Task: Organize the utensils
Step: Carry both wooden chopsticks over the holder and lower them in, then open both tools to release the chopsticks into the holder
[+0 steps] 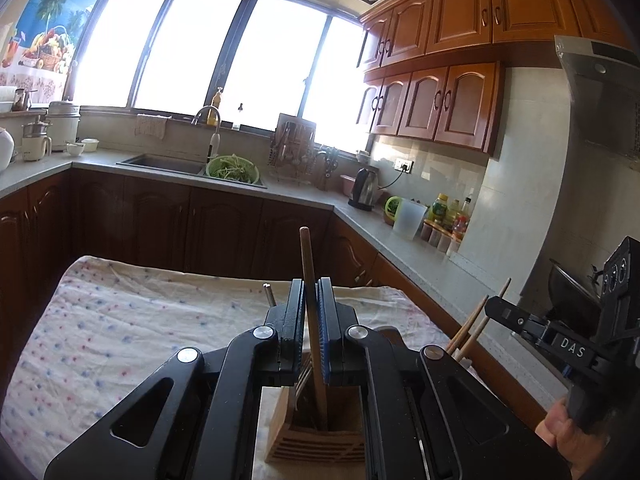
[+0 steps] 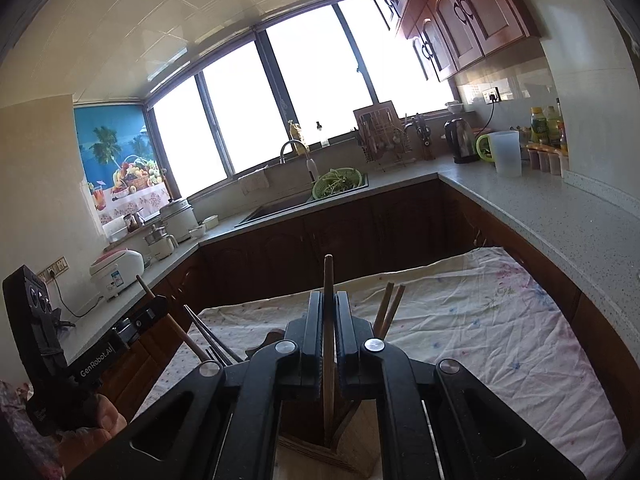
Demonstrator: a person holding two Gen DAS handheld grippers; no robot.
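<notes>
My left gripper point(image 1: 311, 292) is shut on a wooden chopstick point(image 1: 307, 256) that stands upright, its lower end inside a wooden utensil holder point(image 1: 316, 444) on the cloth-covered table point(image 1: 132, 320). My right gripper point(image 2: 328, 304) is shut on another wooden chopstick point(image 2: 328, 276), also upright, with its lower end in the holder point(image 2: 340, 456). Two more wooden chopsticks point(image 2: 390, 308) stand in the holder behind my right gripper. They also show in the left wrist view point(image 1: 476, 324). Each gripper appears at the edge of the other's view.
The table wears a white dotted cloth. A metal-tipped utensil point(image 1: 269, 294) sticks up left of my left gripper. Dark thin utensils point(image 2: 208, 336) lean left of my right gripper. Kitchen counters point(image 2: 560, 216) with a sink, kettle and bottles ring the room.
</notes>
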